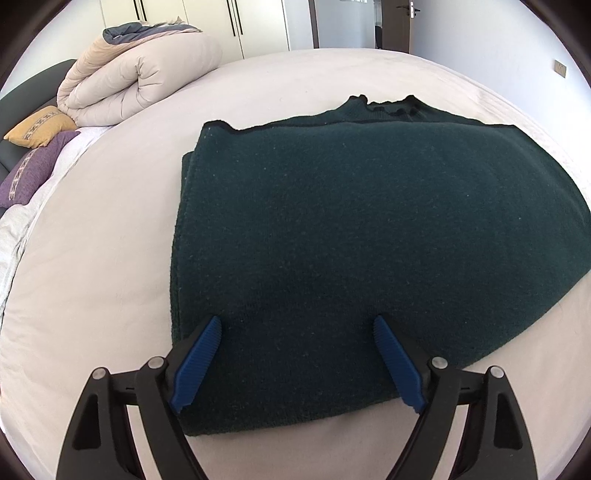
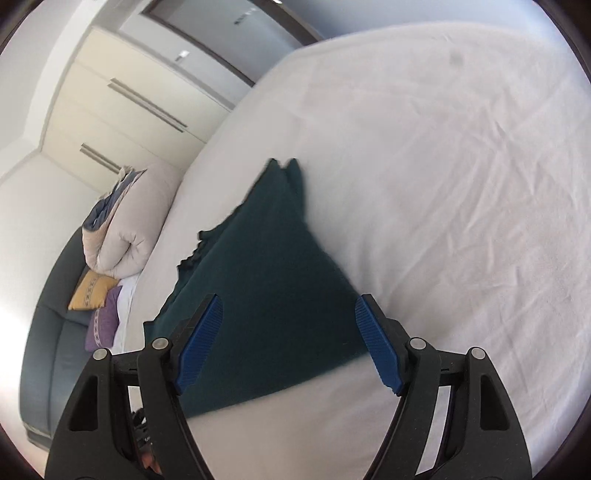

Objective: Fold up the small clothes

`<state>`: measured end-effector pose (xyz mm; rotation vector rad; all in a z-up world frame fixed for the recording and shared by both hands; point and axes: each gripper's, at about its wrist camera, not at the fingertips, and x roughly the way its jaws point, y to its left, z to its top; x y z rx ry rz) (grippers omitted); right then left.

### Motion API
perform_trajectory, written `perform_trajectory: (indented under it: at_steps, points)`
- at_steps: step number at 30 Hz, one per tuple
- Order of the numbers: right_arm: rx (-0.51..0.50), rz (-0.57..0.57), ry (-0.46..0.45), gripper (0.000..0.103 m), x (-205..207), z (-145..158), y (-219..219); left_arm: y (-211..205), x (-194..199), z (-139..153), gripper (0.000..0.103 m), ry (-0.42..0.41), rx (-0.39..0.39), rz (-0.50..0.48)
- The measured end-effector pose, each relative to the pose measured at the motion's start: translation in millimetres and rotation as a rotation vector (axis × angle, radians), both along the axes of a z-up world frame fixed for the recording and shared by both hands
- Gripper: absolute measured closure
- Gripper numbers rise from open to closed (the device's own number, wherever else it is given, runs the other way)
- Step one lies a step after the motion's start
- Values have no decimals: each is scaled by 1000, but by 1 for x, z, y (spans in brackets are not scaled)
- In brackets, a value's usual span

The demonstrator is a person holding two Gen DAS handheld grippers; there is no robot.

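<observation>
A dark green knitted sweater (image 1: 351, 236) lies folded flat on the pale bed sheet (image 1: 103, 280), its collar at the far edge. My left gripper (image 1: 297, 325) hovers over the sweater's near edge with its blue pads spread wide and no cloth pinched between them. In the right wrist view the same sweater (image 2: 266, 280) appears tilted and blurred. My right gripper (image 2: 289, 306) stands open above the sweater's near right part, gripping nothing.
A rolled beige duvet (image 1: 140, 74) lies at the far left of the bed, with a yellow cushion (image 1: 38, 125) and a purple cushion (image 1: 31, 168) beside it. White wardrobe doors (image 1: 207, 18) and a doorway stand behind. Wrinkled sheet (image 2: 461, 192) stretches right of the sweater.
</observation>
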<state>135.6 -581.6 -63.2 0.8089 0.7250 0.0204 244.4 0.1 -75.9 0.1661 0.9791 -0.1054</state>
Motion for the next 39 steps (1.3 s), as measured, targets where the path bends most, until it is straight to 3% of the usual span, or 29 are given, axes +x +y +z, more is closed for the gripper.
perform_trajectory:
  at_steps: [5, 8, 11, 13, 14, 17, 20, 25, 34, 39]
  points:
    - [-14, 190, -20, 29, 20, 8, 59, 2, -2, 1, 15, -5, -15, -2]
    - [-3, 269, 37, 29, 36, -8, 80, 8, -4, 3, 15, -8, -58, -13]
    - [29, 264, 99, 29, 42, -25, 76, 20, -5, 11, 16, -5, -136, -19]
    - [56, 224, 76, 29, 36, -23, 66, 37, -9, 23, 16, -24, -238, 4]
    - [48, 208, 67, 29, 32, -20, 61, 55, -11, 31, 16, -47, -326, 38]
    - [56, 193, 51, 29, 24, -17, 53, 96, -8, 40, 9, -63, -477, 145]
    - [79, 195, 36, 29, 19, -15, 51, 127, 6, 27, 8, 20, -655, 212]
    - [100, 239, 19, 29, 18, -11, 62, 135, 21, -2, 9, 130, -889, 211]
    - [108, 308, 17, 29, 22, -10, 83, 132, 63, -16, 25, 261, -1028, 195]
    - [106, 345, 22, 29, 35, -8, 100, 126, 69, -16, 25, 316, -1007, 153]
